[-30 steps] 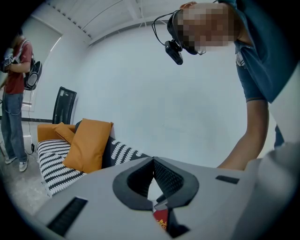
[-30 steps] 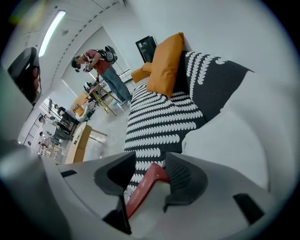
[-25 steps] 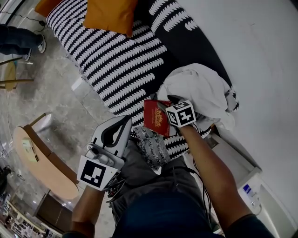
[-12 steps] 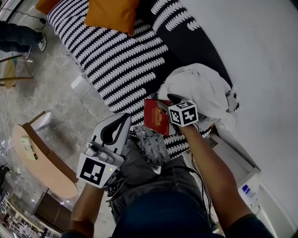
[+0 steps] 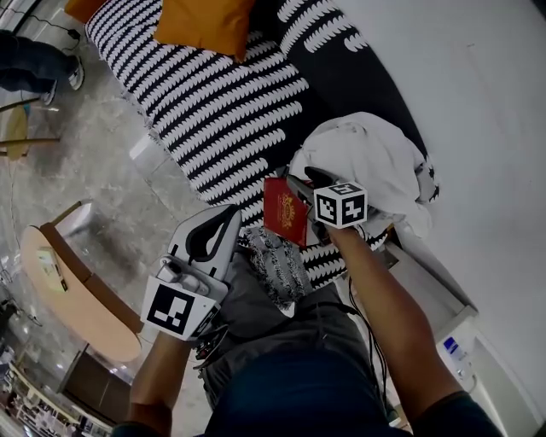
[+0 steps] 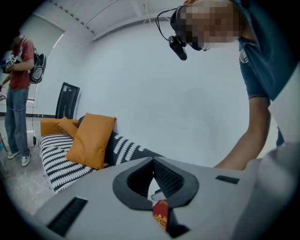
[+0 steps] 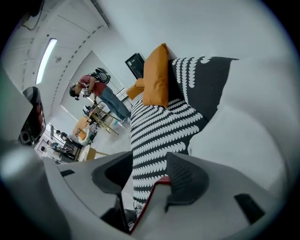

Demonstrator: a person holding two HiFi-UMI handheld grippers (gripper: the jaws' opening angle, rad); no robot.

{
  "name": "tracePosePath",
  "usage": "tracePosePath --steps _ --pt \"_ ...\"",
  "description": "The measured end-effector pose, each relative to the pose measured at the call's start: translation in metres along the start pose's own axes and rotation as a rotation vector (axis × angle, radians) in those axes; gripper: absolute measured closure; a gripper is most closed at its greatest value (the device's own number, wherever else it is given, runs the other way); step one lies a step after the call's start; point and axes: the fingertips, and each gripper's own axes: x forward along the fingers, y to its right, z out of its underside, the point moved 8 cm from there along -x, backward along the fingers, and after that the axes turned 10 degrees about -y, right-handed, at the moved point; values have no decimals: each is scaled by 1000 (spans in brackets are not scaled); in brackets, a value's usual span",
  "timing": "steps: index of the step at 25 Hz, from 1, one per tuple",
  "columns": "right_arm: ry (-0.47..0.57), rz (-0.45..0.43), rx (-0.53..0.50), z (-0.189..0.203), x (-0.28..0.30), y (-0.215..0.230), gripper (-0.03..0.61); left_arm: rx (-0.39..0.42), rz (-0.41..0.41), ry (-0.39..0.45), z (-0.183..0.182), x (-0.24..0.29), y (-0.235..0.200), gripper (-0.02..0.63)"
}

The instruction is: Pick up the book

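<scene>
A red book [image 5: 284, 209] with a gold emblem hangs just above the striped sofa's near edge, tilted nearly on edge, and my right gripper [image 5: 295, 191] is shut on it. In the right gripper view its red border [image 7: 147, 201] runs between the jaws, with the right pad pressed against it. My left gripper [image 5: 227, 217] hovers lower left of the book, apart from it, with its jaws shut and nothing in them. In the left gripper view the book [image 6: 161, 215] shows through the gap below the closed tips of that gripper [image 6: 153, 161].
The sofa [image 5: 222, 102] has a black-and-white patterned cover and an orange cushion [image 5: 200, 26]. A heap of white cloth [image 5: 367, 158] lies right behind the book. A patterned cloth [image 5: 273, 265] rests on the lap. A round wooden table [image 5: 68, 290] stands left; a person [image 5: 34, 72] stands far left.
My right gripper has rolled, so the book has turned from nearly face-up to more on edge. The left gripper has stayed almost still.
</scene>
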Motion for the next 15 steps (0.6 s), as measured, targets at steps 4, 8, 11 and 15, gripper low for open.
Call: tracePosePath --steps 4,8,11,15 --pt "16 15 21 3 -3 2 345 -3 3 -6 2 -1 0 609" --pt "82 -5 79 2 -5 3 347 -10 3 -15 6 -1 -4 609" --pt "64 7 80 2 -2 3 347 -14 5 -22 8 0 -6 609" --pt "43 8 113 2 -1 7 348 -16 9 -24 8 2 -5 609"
